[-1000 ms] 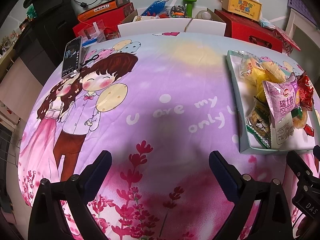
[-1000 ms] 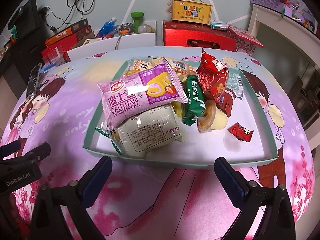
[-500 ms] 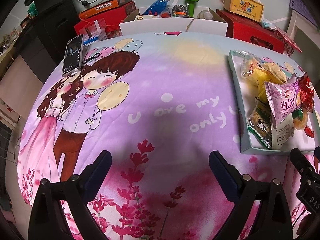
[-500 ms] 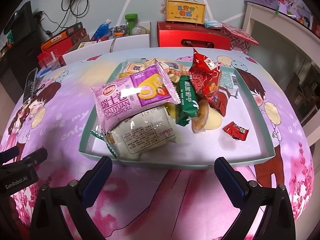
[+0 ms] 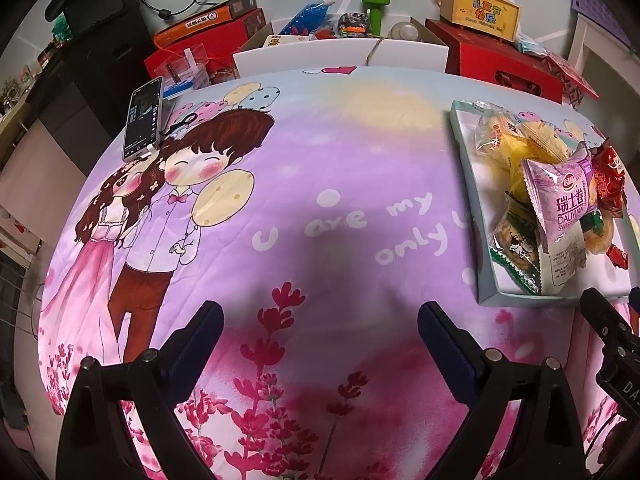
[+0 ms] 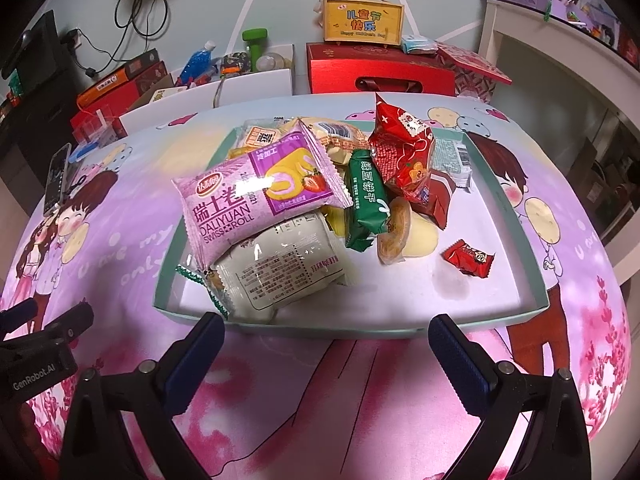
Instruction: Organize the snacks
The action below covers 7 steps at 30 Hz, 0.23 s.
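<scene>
Black right gripper (image 6: 326, 344) nearest, jaws spread wide, empty, hovering over the cloth (image 6: 360, 380) just short of the tray (image 6: 532, 248). Left gripper (image 5: 320, 332) likewise wide open, empty, over bare cloth, tray off to its right. Tray is pale green with a white floor, sitting flat on the cartoon-print cloth. Snacks piled in its left-centre: white pack (image 6: 280, 268) at the near edge, purple roll pack (image 6: 256, 196) lying on top of it, green pack (image 6: 366, 200) beside, round pastry (image 6: 394, 228) touching the green pack, red bag (image 6: 402, 152) tilted up behind. Red candy (image 6: 468, 258) lies alone on the tray floor, right of the pile. Phone (image 5: 143, 118) at the far left edge of the cloth. Beyond the table: red box (image 6: 380, 70) with a yellow box (image 6: 362, 20) on top.
</scene>
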Available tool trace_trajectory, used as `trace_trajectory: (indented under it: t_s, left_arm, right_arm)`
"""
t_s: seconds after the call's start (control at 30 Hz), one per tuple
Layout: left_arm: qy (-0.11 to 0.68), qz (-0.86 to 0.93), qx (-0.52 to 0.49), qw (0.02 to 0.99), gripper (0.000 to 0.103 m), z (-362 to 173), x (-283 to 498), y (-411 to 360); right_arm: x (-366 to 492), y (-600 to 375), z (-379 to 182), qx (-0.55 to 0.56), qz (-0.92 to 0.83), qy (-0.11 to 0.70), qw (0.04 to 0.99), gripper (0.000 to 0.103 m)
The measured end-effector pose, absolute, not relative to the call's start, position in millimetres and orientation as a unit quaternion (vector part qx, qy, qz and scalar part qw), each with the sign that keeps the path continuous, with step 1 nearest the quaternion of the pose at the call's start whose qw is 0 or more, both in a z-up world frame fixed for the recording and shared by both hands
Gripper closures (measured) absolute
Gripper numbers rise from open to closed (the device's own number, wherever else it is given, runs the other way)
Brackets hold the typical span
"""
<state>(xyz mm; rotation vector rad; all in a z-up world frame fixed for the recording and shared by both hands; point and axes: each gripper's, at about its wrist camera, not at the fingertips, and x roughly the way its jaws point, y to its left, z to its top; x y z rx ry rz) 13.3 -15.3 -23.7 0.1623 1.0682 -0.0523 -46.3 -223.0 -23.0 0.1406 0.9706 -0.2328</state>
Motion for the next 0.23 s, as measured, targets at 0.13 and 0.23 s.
trace_trajectory:
  t_s: [0.13, 0.23]
  left_arm:
    - [0.506, -0.031, 0.074, 0.859, 0.005, -22.4, 12.5, -15.8]
    - [0.505, -0.032, 0.074, 0.859, 0.005, -21.9, 12.7, -16.6]
  right_arm:
    - [-46.4, -222.6, -23.2, 0.067, -0.112, 0.465, 0.875, 0.0]
    - [-46.3, -222.3, -23.3, 0.068, -0.112, 0.465, 0.875, 0.0]
